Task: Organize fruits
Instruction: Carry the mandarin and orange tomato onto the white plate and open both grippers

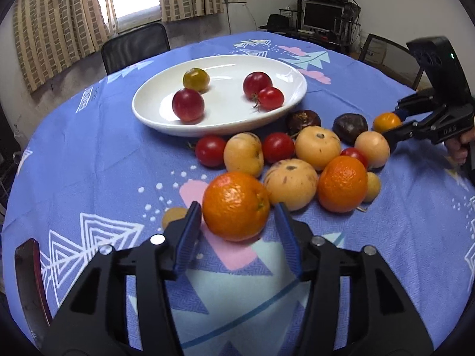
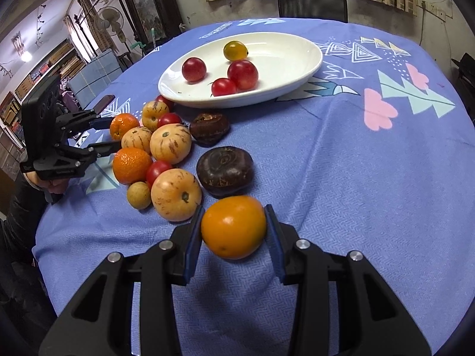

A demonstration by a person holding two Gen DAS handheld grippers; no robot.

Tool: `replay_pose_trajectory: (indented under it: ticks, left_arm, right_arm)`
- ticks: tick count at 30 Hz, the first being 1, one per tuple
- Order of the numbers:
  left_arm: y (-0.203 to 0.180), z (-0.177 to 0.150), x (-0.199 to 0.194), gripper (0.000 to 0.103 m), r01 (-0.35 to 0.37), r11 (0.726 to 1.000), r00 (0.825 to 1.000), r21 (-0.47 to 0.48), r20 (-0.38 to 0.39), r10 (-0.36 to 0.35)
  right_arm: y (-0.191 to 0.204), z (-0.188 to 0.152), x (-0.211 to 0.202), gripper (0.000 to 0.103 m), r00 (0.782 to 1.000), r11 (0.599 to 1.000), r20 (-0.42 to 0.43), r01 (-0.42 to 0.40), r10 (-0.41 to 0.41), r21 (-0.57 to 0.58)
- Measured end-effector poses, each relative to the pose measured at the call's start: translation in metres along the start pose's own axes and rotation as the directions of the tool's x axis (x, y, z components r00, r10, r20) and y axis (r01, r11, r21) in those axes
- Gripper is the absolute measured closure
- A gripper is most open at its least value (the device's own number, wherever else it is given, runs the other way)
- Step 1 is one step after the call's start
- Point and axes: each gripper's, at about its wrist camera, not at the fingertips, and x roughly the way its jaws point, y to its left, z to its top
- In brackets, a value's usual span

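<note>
Left wrist view: the left gripper (image 1: 236, 225) stands wide around a dimpled round orange (image 1: 236, 206) on the blue patterned tablecloth (image 1: 89, 154) — its left blue pad (image 1: 187, 234) touches the peel, the right one sits just clear. Right wrist view: the right gripper (image 2: 234, 237) is closed narrow on a smooth orange-yellow tomato (image 2: 234, 227), both pads pressing its sides, near the fruit pile beside the white oval plate (image 2: 297, 68).

Four small fruits (image 1: 225, 95) lie in your white oval plate (image 1: 154, 118) — the rest (image 1: 297, 163) cluster just beside its rim.
</note>
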Motion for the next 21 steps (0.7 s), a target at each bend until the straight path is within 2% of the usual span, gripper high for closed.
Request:
replay_pose_trajectory:
  ticks: [3,7,15,18,21]
  left_arm:
    - [0.001,0.001,-0.001,0.05,0.017,1.0,1.0,-0.015,0.011,-0.016]
    - [0.008,0.001,-0.001,0.057,0.036,0.998,0.999,-0.054,0.018,-0.035]
    - [0.01,0.004,-0.009,0.058,0.017,0.998,0.999,-0.063,0.048,-0.014]
    - [0.02,0.014,-0.018,0.058,0.029,0.993,0.997,-0.113,0.077,-0.02]
    - [0.027,0.033,-0.02,0.058,0.042,0.988,0.995,-0.151,0.095,-0.027]
  right_arm:
    - [0.001,0.0,0.0,0.063,1.0,1.0,0.0,0.0,0.0,-0.004]
    - [0.003,0.0,0.001,0.063,1.0,1.0,-0.004,0.002,-0.002,-0.012]
    - [0.002,0.0,-0.009,0.063,0.999,1.0,0.032,-0.015,0.015,0.009]
    - [-0.001,0.01,-0.014,0.063,0.997,0.998,0.068,-0.034,0.031,0.047]
    - [0.0,0.03,-0.01,0.063,0.996,0.996,0.089,-0.008,0.0,0.083]
